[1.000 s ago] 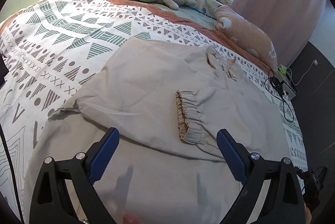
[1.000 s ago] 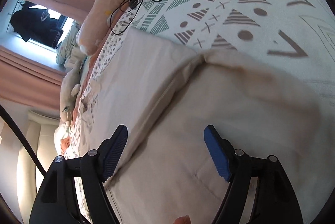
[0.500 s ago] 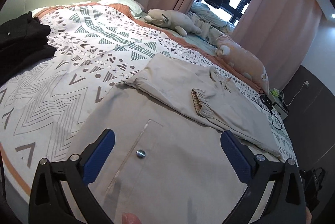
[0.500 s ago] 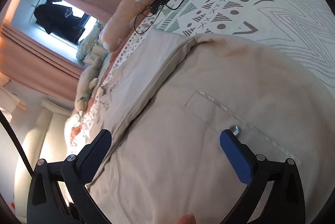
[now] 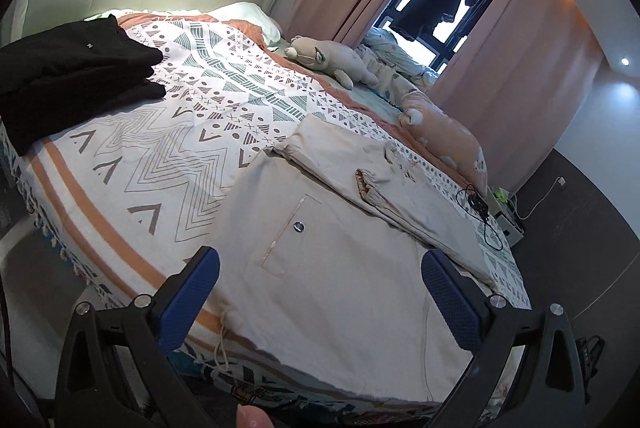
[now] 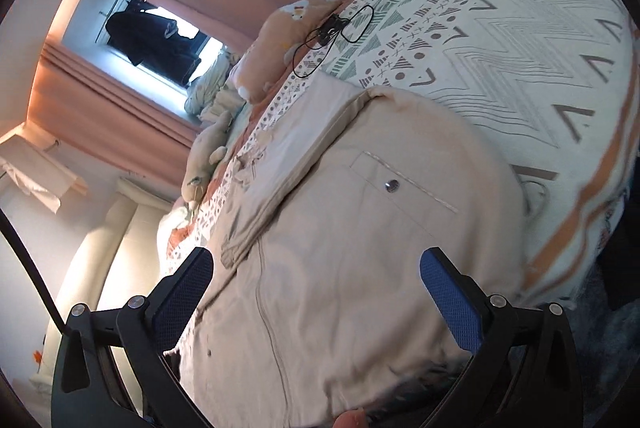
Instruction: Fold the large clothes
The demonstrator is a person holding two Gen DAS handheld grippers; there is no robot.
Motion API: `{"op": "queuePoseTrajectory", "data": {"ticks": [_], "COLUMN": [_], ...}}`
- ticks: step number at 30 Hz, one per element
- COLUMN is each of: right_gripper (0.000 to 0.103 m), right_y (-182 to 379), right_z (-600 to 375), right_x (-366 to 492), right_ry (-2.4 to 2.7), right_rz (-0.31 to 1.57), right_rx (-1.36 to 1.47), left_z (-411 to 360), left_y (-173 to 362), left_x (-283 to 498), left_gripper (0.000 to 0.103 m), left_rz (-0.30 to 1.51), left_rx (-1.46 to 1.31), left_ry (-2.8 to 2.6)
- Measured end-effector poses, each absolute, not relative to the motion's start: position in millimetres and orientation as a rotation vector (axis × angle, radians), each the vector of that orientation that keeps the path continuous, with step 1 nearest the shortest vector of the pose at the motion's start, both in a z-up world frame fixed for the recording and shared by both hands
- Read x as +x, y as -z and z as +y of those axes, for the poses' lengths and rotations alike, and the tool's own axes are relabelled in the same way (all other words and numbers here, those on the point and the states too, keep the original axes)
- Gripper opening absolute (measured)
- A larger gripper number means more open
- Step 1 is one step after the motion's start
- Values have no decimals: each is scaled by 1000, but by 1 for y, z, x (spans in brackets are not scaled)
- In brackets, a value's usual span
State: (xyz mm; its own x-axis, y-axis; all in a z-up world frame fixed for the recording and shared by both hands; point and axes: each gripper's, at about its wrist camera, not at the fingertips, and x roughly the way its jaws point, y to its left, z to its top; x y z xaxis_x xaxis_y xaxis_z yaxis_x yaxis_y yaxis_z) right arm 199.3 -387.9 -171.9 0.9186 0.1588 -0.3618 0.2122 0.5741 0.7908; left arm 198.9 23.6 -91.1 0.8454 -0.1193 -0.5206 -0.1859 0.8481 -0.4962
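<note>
Between folds, both grippers off the cloth

Beige jacket (image 5: pixel 344 268) flat on bed (image 5: pixel 132 164), hem at near edge, one sleeve (image 5: pixel 404 196) already folded across the body, cuff up. Left gripper (image 5: pixel 320 288) and right gripper (image 6: pixel 316 288) above the hem end, fingers just spread wide, nothing between them. Next, likely: drop to the hem corners, pinch one each side, carry toward the collar; needs both layers caught and the folded sleeve left undisturbed. Black clothes (image 5: pixel 72 68) piled far left, cable (image 5: pixel 480 212) near far edge
</note>
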Motion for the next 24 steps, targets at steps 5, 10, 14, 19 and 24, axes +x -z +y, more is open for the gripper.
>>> {"op": "queuePoseTrajectory", "data": {"ticks": [5,10,14,19,24], "right_gripper": [103,103,103,103,98], "right_y": [178,181,188,200,216], "right_z": [-407,-429,-448,-462,-469], "right_x": [166,133,113,100,102], "right_ry": [41,0,49,56,15], "right_rz": [447,481,484,488,497], "right_rx": [970,984,964,963,960], "left_z": [28,40,52,63,74], "left_y": [77,70,76,95,121], "left_x": [159,135,127,128,141], "left_gripper": [103,103,103,103,103], "left_rz": [581,622,645,674,697], "left_rx": [-488,-441,-455,-483,-515], "left_ry": [-41,-29,-23,14,50]}}
